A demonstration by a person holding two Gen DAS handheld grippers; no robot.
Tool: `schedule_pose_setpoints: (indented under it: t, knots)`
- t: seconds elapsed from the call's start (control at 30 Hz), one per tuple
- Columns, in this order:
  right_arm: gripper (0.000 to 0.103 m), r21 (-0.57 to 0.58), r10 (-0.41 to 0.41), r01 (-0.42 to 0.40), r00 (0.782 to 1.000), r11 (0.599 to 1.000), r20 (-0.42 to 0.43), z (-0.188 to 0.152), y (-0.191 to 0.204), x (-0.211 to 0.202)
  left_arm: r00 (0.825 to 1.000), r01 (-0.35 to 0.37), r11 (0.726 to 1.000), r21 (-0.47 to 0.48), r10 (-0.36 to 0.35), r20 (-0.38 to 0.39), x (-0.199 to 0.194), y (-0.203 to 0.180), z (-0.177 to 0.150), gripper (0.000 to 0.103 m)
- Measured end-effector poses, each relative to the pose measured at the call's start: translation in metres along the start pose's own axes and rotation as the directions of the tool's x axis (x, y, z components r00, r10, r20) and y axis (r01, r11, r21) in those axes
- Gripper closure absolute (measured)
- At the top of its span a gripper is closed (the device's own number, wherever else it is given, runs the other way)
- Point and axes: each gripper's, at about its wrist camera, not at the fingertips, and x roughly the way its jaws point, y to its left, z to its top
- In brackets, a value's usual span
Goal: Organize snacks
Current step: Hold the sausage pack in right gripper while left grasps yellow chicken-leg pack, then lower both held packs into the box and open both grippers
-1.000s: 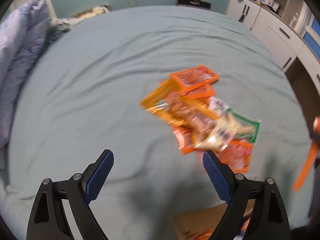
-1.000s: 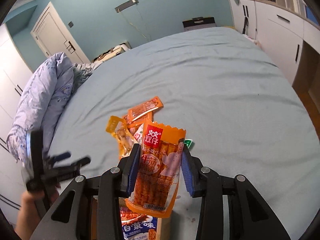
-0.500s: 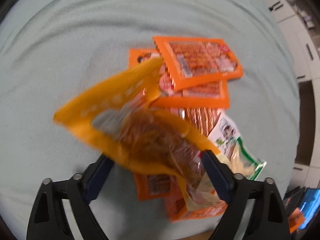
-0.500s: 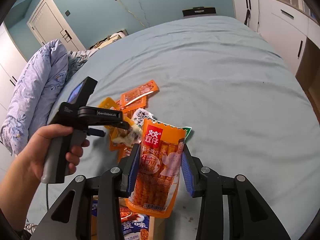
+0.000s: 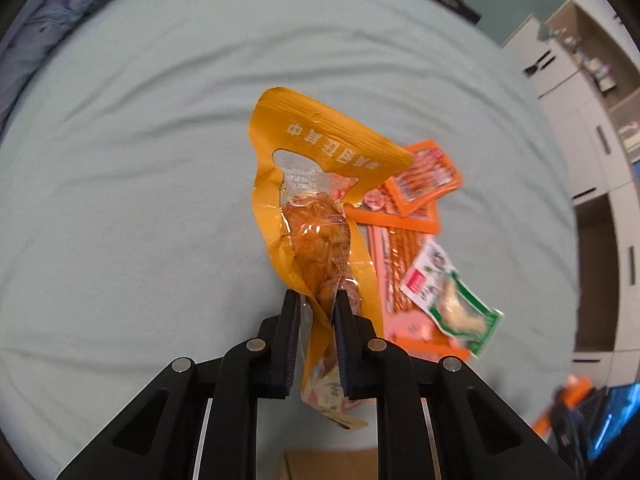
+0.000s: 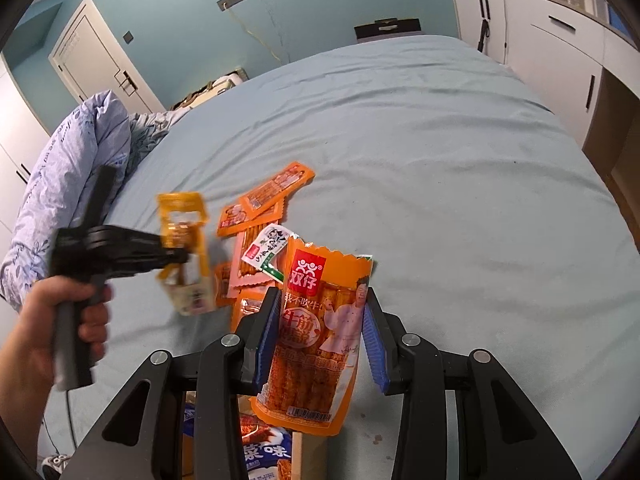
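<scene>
My left hand-held gripper (image 5: 316, 300) tilts steeply down, closing on a crinkled yellow-orange plastic snack pouch (image 5: 316, 216) — right hand-held gripper (image 6: 320, 320) pinches an orange printed snack packet (image 6: 320, 336).

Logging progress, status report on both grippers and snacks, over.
Left gripper closing on yellow snack pouch. Right gripper holds orange snack packet. Snack pile remains on bed.

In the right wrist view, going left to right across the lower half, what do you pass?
Hand on the left gripper → yellow packet closing in its jaws → pile of orange packets on the bed → tall orange packet in the right gripper.
</scene>
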Motion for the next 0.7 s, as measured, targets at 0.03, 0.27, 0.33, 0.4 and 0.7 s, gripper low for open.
schedule_pose_setpoints:
  t: [0.03, 0.27, 0.33, 0.4, 0.7]
  knots:
    - [0.066, 0.000, -0.002, 0.002, 1.000, 1.000, 0.001, -0.002, 0.000, -0.001, 1.000, 0.004, 1.000, 0.017, -0.005, 0.025, -0.016, 0.000, -0.007, 0.088]
    - [0.066, -0.041, -0.017, 0.016, 1.000, 0.999, -0.009, -0.021, 0.012, -0.010, 0.980, 0.146, 0.974, 0.171, -0.166, 0.108, -0.094, 0.005, -0.076, 0.087]
    - [0.066, -0.041, -0.012, 0.013, 1.000, 0.999, 0.022, -0.025, 0.015, -0.023, 0.965, 0.220, 0.953, 0.207, -0.243, 0.095, -0.103, 0.014, -0.105, 0.087]
    - [0.066, -0.034, -0.004, 0.007, 0.998, 0.999, 0.069, -0.029, 0.015, -0.040, 0.944, 0.299, 0.925, 0.233, -0.322, 0.067, -0.098, 0.023, -0.133, 0.087]
    - [0.066, -0.010, 0.055, -0.054, 0.986, 0.998, 0.159, -0.084, 0.018, -0.092, 0.980, 0.199, 0.938, 0.282, -0.191, -0.056, -0.057, 0.023, -0.165, 0.079]
